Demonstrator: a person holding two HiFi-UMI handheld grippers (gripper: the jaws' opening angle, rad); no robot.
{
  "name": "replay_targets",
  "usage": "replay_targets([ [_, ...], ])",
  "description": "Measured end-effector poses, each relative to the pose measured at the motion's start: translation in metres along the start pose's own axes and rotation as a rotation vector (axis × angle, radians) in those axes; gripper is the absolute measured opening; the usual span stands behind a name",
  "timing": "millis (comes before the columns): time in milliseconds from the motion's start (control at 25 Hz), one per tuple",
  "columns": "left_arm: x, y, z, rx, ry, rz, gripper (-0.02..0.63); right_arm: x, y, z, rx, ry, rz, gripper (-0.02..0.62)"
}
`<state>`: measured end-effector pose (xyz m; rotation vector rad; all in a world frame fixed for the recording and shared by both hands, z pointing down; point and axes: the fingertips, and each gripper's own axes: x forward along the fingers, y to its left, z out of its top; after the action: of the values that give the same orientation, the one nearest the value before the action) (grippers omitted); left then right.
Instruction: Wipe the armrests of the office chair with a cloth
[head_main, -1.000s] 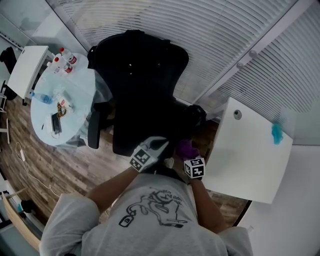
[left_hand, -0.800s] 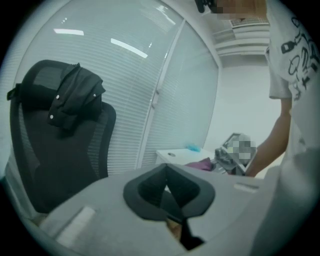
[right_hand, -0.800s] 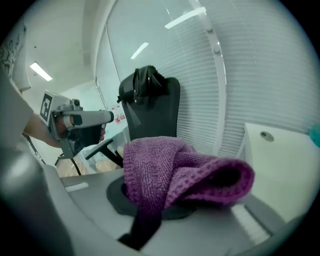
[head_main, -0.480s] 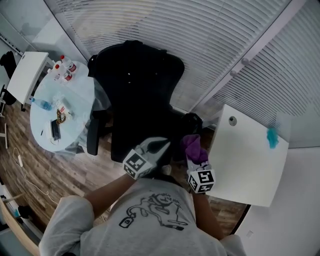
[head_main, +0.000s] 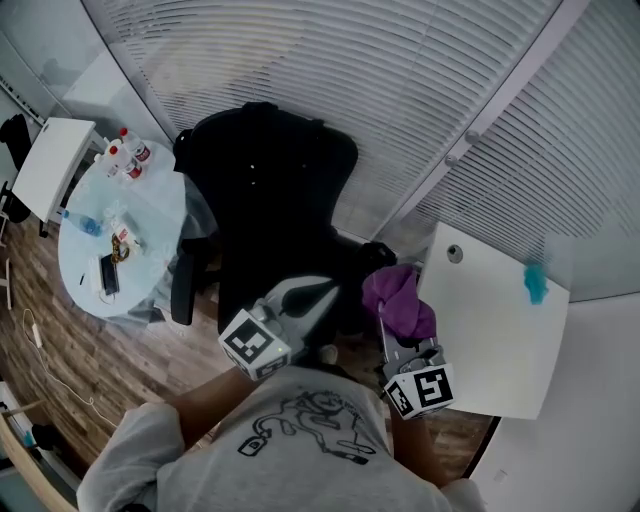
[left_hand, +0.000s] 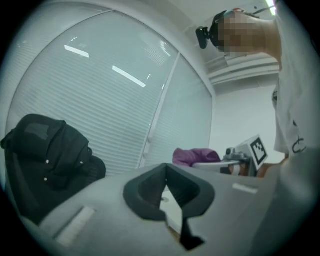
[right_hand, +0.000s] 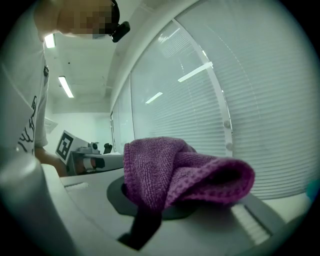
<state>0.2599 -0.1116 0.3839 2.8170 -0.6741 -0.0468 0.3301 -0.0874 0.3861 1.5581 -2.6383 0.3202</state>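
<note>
The black office chair (head_main: 270, 200) stands before the blinds, a dark jacket over its back; its left armrest (head_main: 182, 285) shows, and its right side lies beside the purple cloth (head_main: 398, 300). My right gripper (head_main: 390, 318) is shut on that bunched cloth (right_hand: 185, 172) and holds it in the air next to the chair's right side; the folds hide the fingertips. My left gripper (head_main: 312, 290) is shut on nothing and hangs over the seat's front. The chair (left_hand: 45, 160) also fills the left of the left gripper view, with the cloth (left_hand: 195, 156) farther right.
A white desk (head_main: 490, 330) stands close on the right, with a small teal object (head_main: 535, 283) near its far corner. A round glass table (head_main: 120, 240) with bottles and a phone sits left of the chair. Window blinds (head_main: 400, 90) run behind.
My right gripper has risen and drawn back to the right with the cloth, away from the chair's right armrest. The left gripper has drawn back slightly toward the person.
</note>
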Motion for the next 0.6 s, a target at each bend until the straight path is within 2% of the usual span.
replay_targets([
  [280, -0.004, -0.016, 0.051, 0.064, -0.055, 0.010, 0.000, -0.011, 0.028, 0.054, -0.034, -0.063, 0.025, 0.041],
  [600, -0.001, -0.036, 0.084, 0.142, -0.114, -0.005, 0.000, -0.015, 0.044, 0.074, -0.091, -0.107, 0.029, 0.040],
])
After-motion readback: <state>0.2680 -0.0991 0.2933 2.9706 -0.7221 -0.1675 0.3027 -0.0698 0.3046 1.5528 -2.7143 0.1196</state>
